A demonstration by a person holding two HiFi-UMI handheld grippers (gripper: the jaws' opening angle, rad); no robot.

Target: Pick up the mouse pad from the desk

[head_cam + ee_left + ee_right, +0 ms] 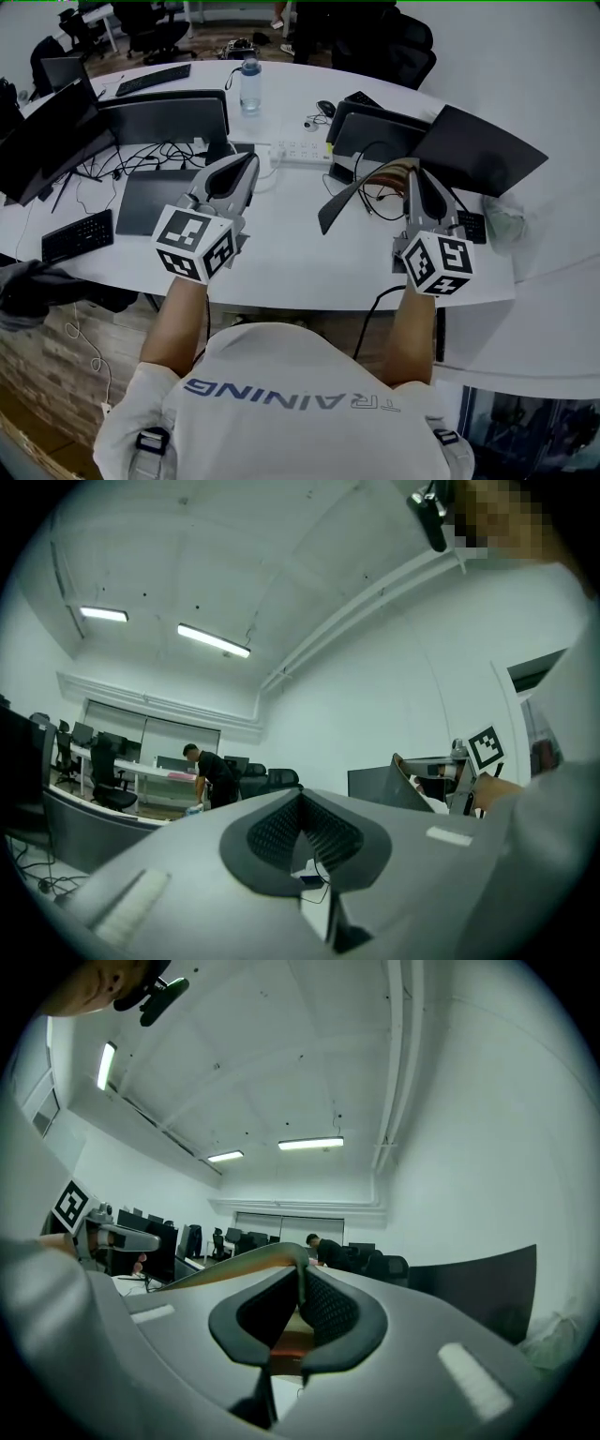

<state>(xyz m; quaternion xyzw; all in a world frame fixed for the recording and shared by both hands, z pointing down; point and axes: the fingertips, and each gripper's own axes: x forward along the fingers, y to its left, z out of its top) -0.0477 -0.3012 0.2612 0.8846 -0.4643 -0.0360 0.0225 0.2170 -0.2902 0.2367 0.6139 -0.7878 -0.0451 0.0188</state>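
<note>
Dark on its upper face and tan on its underside, the mouse pad [342, 199] is shown clear of the white surface [291, 253], to the near right of the power strip [300, 150] in the head view. It hangs as a bowed sheet. One edge is clamped in the right gripper [415, 178], and the free end droops toward the person without touching the surface.

Right gripper view: the jaws of the right gripper [302, 1274] are closed on the pad's thin edge. The mouse pad [239, 1262] runs out leftward from the jaws as a tan band.

Left gripper view: the jaws of the left gripper [300, 799] meet at their tips with nothing between them. A little of the surface and a cable show through the gap lower down.

Head view: the left gripper [246, 167] is held to the near left of the power strip. Each gripper carries its marker cube at the end nearer the person, the left cube [195, 244] and the right cube [438, 264].

A water bottle [250, 84] stands beyond the power strip, to its left. A black keyboard [77, 234] lies far to the strip's left, near the surface's front edge.
</note>
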